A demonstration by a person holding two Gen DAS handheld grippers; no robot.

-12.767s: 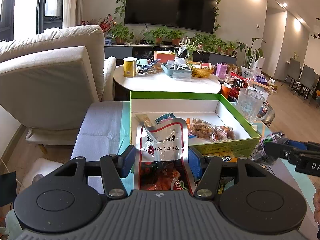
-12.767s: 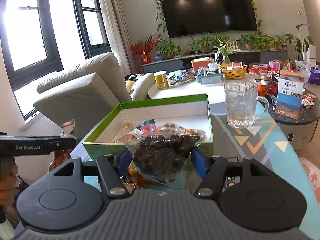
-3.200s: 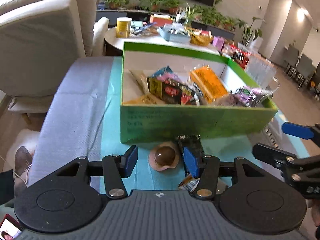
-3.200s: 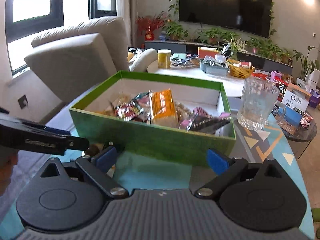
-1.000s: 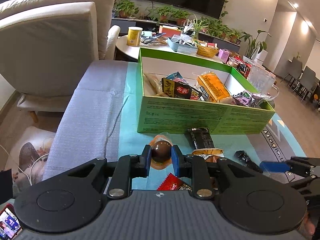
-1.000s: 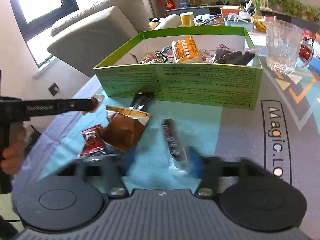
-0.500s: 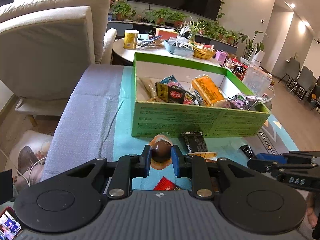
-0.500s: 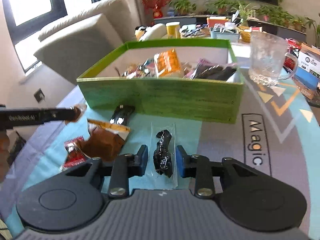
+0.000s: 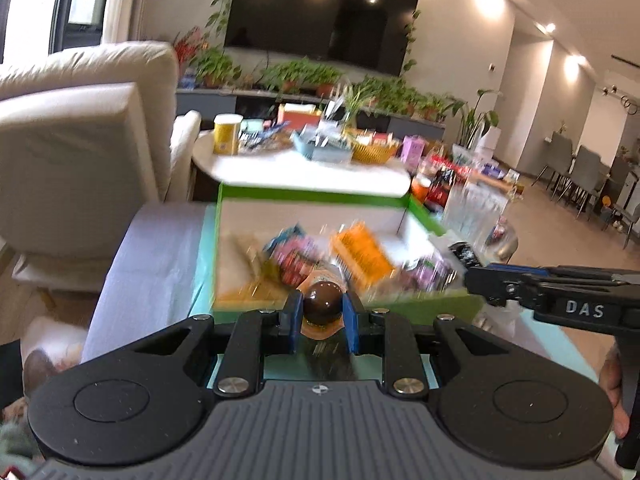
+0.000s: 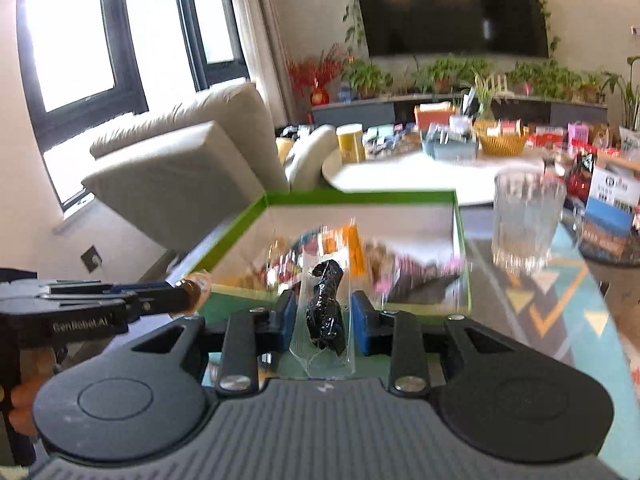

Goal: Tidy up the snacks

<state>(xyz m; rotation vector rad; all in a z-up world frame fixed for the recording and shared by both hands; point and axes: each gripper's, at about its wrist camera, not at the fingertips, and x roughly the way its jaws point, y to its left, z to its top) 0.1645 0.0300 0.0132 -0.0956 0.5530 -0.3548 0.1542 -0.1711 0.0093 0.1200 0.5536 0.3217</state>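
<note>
My left gripper (image 9: 320, 314) is shut on a round brown snack in a clear wrapper (image 9: 322, 303), held above the near wall of the green box (image 9: 312, 194). My right gripper (image 10: 325, 316) is shut on a clear packet with a dark snack inside (image 10: 326, 306), also raised at the box's near edge. The box (image 10: 360, 197) holds several blurred snack packets, among them an orange one (image 9: 362, 254). The right gripper shows at the right of the left wrist view (image 9: 476, 280); the left gripper shows at the left of the right wrist view (image 10: 188, 294).
A glass mug (image 10: 528, 222) stands right of the box. A beige armchair (image 9: 76, 160) is at the left. A round white table (image 9: 304, 170) with a yellow can, baskets and plants is behind the box.
Both grippers have lifted their snacks off the mat and moved forward and up to the box's near edge. The view is now blurred from motion.
</note>
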